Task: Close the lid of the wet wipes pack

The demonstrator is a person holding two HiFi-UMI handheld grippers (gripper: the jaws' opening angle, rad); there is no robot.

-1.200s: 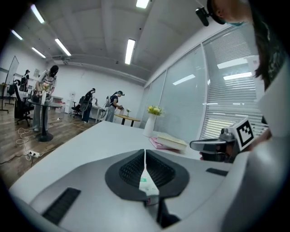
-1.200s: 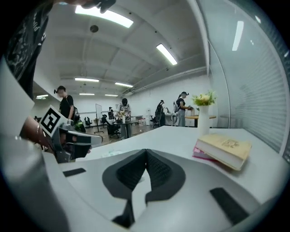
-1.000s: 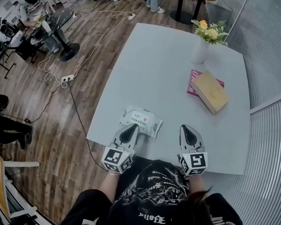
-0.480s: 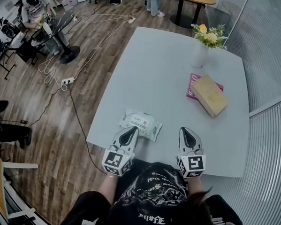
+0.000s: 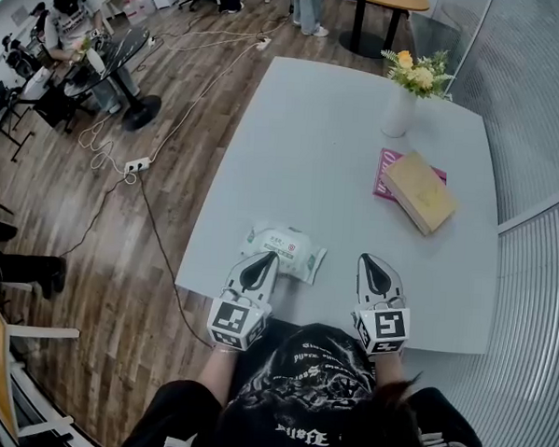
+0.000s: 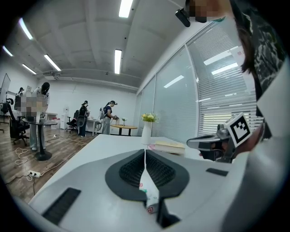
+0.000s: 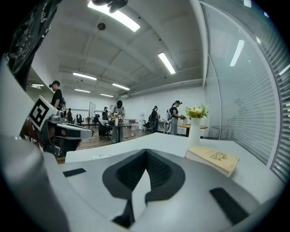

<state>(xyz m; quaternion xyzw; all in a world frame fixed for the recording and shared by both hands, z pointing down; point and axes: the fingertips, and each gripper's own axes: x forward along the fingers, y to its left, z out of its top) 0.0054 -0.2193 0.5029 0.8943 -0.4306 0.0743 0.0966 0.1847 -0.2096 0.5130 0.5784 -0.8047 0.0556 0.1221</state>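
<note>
- Soft white wet wipes pack (image 5: pixel 287 249) lies flat near the surface's (image 5: pixel 330 146) front edge, with a red mark on its label; the print's too small to read.
- Left tool (image 5: pixel 264 261) has its jaws together, tip over the pack's near edge.
- Right tool (image 5: pixel 369 262) is closed and empty, off to the side.

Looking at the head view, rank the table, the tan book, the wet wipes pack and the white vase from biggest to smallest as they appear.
1. table
2. tan book and wet wipes pack: they look about alike, so no ranking between them
3. white vase, which stands farthest from the camera
</note>
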